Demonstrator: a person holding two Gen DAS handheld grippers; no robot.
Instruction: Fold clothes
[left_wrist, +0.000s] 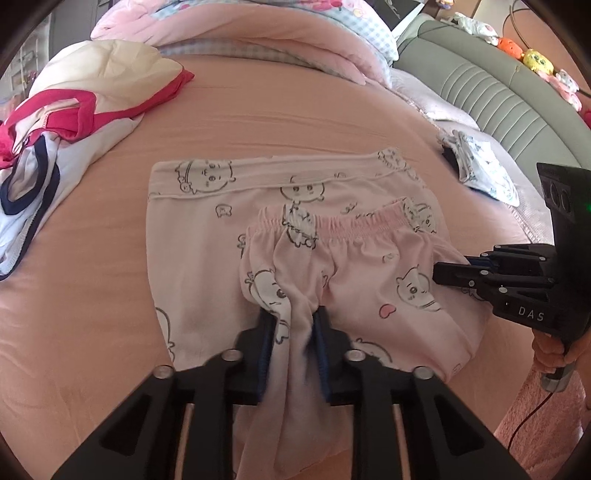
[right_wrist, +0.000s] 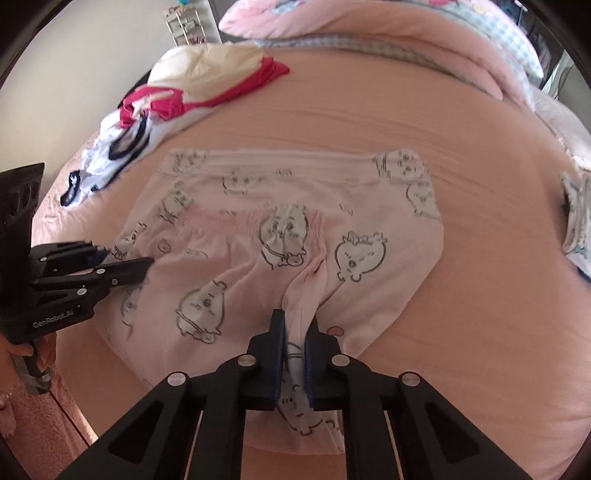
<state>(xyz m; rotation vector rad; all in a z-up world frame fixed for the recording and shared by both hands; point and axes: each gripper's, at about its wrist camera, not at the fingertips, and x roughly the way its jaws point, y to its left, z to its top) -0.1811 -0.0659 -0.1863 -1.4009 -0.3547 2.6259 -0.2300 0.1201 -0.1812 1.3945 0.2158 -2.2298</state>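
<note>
Lying flat mid-bed, the pink cartoon-print pants (left_wrist: 207, 236) have their elastic waistband folded over onto the legs; the left gripper (left_wrist: 293, 328) and right gripper (right_wrist: 295, 332) each pinch a bunched ridge of the fabric at the near edge, jaws narrow and clamped on cloth. Around them stretches the peach bedsheet (left_wrist: 295, 122), with a heap of red, cream and navy-trimmed clothes (left_wrist: 66, 110) at its far left and a small folded printed garment (left_wrist: 480, 166) at its right. Beyond lie a pink checked quilt (left_wrist: 280, 33) and a grey padded headboard (left_wrist: 491, 88) lined with plush toys (left_wrist: 535, 62)
</note>
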